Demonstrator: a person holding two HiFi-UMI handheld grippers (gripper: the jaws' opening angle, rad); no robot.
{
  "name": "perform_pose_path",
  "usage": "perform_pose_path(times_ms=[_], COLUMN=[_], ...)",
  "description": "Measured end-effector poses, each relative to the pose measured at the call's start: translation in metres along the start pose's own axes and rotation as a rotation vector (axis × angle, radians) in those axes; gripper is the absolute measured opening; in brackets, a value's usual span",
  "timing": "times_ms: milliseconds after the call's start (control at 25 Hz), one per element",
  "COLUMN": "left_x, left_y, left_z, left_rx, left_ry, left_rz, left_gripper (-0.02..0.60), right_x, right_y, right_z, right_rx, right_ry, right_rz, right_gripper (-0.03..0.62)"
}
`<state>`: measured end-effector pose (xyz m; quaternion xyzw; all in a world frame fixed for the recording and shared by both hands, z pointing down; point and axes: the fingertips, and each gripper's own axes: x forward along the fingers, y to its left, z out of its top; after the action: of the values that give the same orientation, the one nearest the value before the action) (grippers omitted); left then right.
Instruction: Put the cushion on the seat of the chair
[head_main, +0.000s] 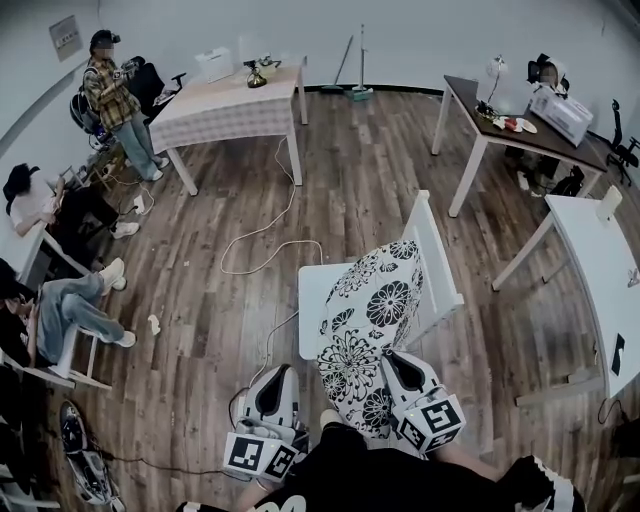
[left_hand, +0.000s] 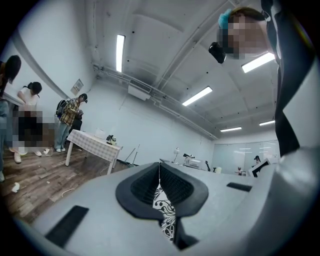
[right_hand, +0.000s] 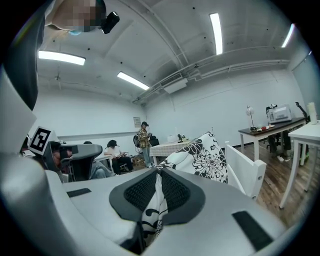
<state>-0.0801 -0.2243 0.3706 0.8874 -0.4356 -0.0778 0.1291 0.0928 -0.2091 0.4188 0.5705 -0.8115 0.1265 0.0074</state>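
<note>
1. Head view: the cushion, with a black-and-white floral print, lies lengthwise over the white chair. It covers the right part of the seat. The far end is up by the backrest and the near end hangs past the seat's front edge, toward the person. The left part of the seat is bare. Cannot tell whether the cushion's weight is on the seat.
2. Head view: the right gripper is on the cushion's near right corner. The left gripper is just beside its near left edge, over the floor. A white cable runs across the floor from a table toward the chair.
3. Left gripper view: jaws pressed together on a strip of cushion fabric, and the print shows in the slot between the 2 pads. The camera tilts up, showing ceiling lights, the table, and people by the left wall.
4. Right gripper view: jaws clamped on the cushion's edge. The fabric runs forward from the pads into the cushion body, which stands tilted with 1 corner up, just beside the chair's backrest at right. The left gripper shows at frame left, people and the table behind it.
</note>
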Motion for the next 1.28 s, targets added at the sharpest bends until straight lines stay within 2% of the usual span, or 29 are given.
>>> perform_pose_path(times_ms=[280, 480, 880, 1280], left_x=[0.028, 0.04, 0.063, 0.067], left_y=[0.03, 0.055, 0.057, 0.054], left_z=[0.009, 0.004, 0.005, -0.006], left_rx=[0.019, 0.001, 0.004, -0.027], left_ry=[0.015, 0.031, 0.019, 0.019], left_rz=[-0.018, -0.011, -0.003, 0.126], left_gripper=[0.008, 0.008, 0.008, 0.008], right_x=[0.042, 0.067, 0.096, 0.124], right_y=[-0.01, -0.015, -0.032, -0.066], right_z=[-0.002, -0.007, -0.012, -0.033], right_rx=[0.022, 0.038, 0.013, 0.008], right_ry=[0.012, 0.018, 0.055, 0.165], right_rz=[-0.029, -0.041, -0.01, 0.053], right_gripper=[0.04, 0.04, 0.04, 0.04])
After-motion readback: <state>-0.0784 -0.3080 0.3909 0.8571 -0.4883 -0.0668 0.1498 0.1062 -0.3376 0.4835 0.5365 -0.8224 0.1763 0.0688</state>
